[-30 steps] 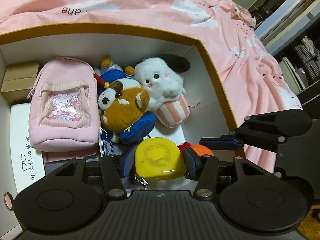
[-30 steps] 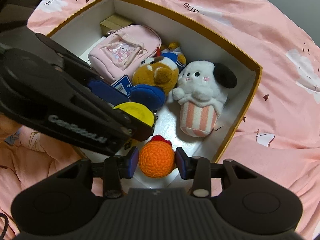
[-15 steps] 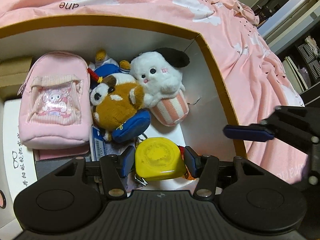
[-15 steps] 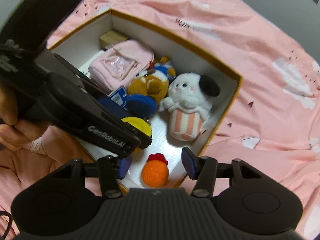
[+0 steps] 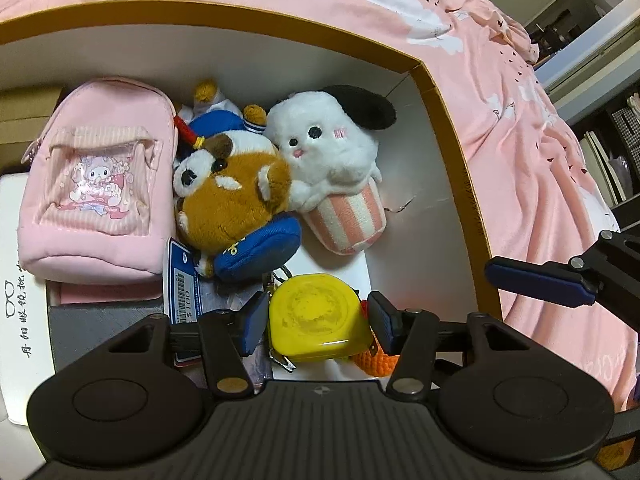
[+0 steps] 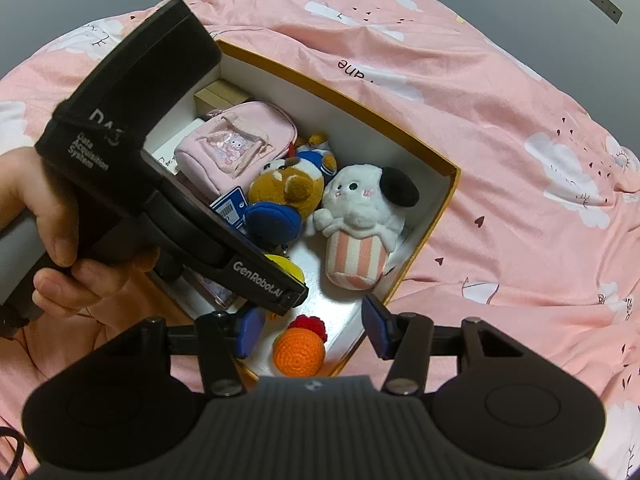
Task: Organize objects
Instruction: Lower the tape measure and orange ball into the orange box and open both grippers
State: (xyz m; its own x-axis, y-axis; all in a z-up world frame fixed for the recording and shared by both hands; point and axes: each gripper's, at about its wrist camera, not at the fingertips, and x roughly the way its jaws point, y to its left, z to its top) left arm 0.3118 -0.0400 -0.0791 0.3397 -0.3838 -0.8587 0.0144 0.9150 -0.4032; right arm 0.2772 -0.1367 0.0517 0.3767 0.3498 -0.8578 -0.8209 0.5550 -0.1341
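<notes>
- The yellow tape measure (image 5: 318,318) is clamped between the pads of the left tongs (image 5: 318,320), low over the near end of the box (image 6: 448,196); in the right wrist view only a sliver of it shows under the left tool.
- It looks hard, smooth and glossy, with a rounded body and a metal clip at its lower edge, so a slip from the pads is judged possible if it is tilted.
- The orange crochet ball (image 6: 298,350), red-tufted, lies on the box floor; the right tongs (image 6: 310,330) hang open above it with nothing held, their jaws having just been opening.
- If dropped here, the tape measure is judged likely to land on the ball or the blue pouch (image 5: 260,248).
- Beyond are 2 plush toys: the brown one (image 5: 232,204) and the white one (image 5: 332,168), then the pink backpack (image 5: 96,184).
- The 2 tools sit close; a collision is a risk.
</notes>
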